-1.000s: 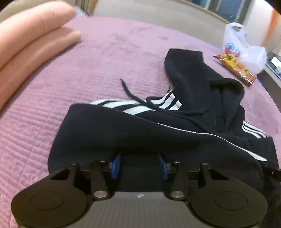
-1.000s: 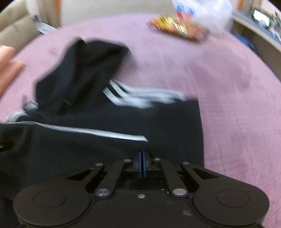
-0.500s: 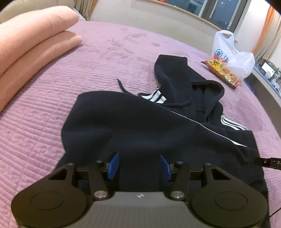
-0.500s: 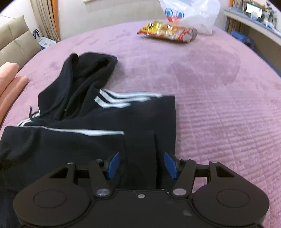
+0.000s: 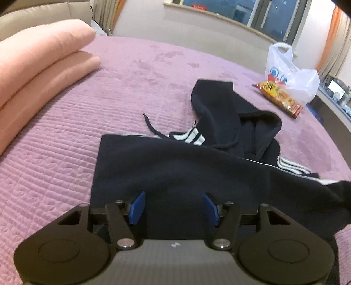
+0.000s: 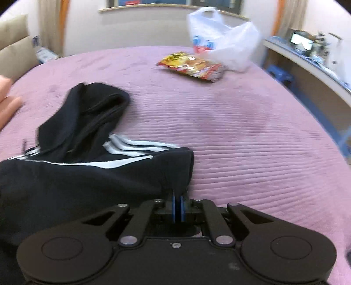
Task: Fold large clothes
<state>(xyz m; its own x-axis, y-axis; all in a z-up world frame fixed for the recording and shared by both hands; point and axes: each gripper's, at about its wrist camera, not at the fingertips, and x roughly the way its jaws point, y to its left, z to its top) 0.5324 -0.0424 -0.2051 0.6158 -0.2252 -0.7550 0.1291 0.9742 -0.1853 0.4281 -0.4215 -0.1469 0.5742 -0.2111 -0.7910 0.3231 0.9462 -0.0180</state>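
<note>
Since a second ago: the right tool (image 6: pixel 178 207) has snapped wide and back, its jaws just closing onto the hem of the black hooded sweatshirt with white stripes (image 6: pixel 87 175), now tented up toward that tool; the left tool (image 5: pixel 174 207) has been spreading its jaws and the fabric has slipped from between them to lie flat
Left tool: blue pads (image 5: pixel 137 207) parted fairly wide, pressing on nothing, hovering over the near edge of the sweatshirt's folded body (image 5: pixel 175 171)
Right tool: blue pads nearly together, pinching a pulled-up peak of dark cloth at the garment's right corner
Sweatshirt: spread across the quilted mauve bedspread (image 5: pixel 65 164), bottom half folded up over the chest; the hood (image 5: pixel 219 105) is bunched at the far end, and a drawstring (image 5: pixel 151 127) trails onto the cover; white sleeve stripes peek out beyond the fold on both sides
Far side of bed: a yellow and red snack packet (image 6: pixel 193 65) touching a white plastic carrier bag with a printed cartoon face (image 6: pixel 219 39), well apart from the garment
Left edge: a folded salmon-pink blanket (image 5: pixel 39 65) lying on the bed, clear of the sweatshirt
Background: a beige padded headboard (image 5: pixel 43 15), dark windows (image 5: pixel 241 11), orange curtains, and a cluttered shelf (image 6: pixel 307 50) along the right wall
</note>
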